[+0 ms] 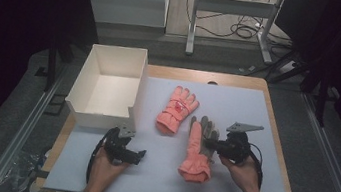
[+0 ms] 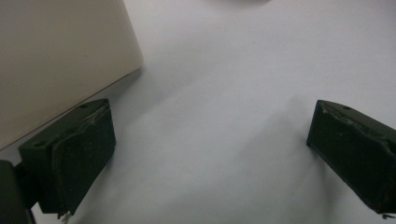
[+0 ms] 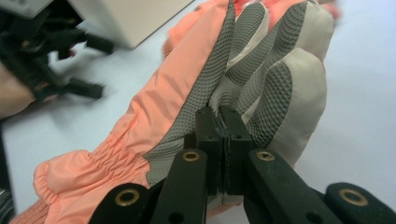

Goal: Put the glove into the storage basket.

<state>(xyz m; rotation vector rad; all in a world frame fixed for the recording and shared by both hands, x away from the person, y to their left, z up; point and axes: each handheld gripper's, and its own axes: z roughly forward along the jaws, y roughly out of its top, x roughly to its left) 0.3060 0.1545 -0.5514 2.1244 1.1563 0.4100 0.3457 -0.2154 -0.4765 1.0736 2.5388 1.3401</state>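
At the lower middle of the high view, a pink glove (image 1: 195,150) lies lengthwise on a pale grey mat (image 1: 237,110), cuff toward the bottom edge and grey palm turned up. The right gripper (image 1: 208,143) comes in from the right, held in a person's right hand (image 1: 243,173), and its jaws are pinched tight on the glove's palm. In the right gripper view the two black jaws meet at the lower centre with a fold of the grey textured palm fabric (image 3: 219,93) caught between them.

A second pink glove (image 1: 176,109) lies just above and to the left, fingers toward the top of the frame, apart from the first.

At the lower left, the left gripper (image 1: 139,156) rests on the mat in the left hand (image 1: 107,165). Its jaws stand wide apart with nothing between them.

A white open box (image 1: 109,85) sits at the upper left, its near wall just above the left gripper.
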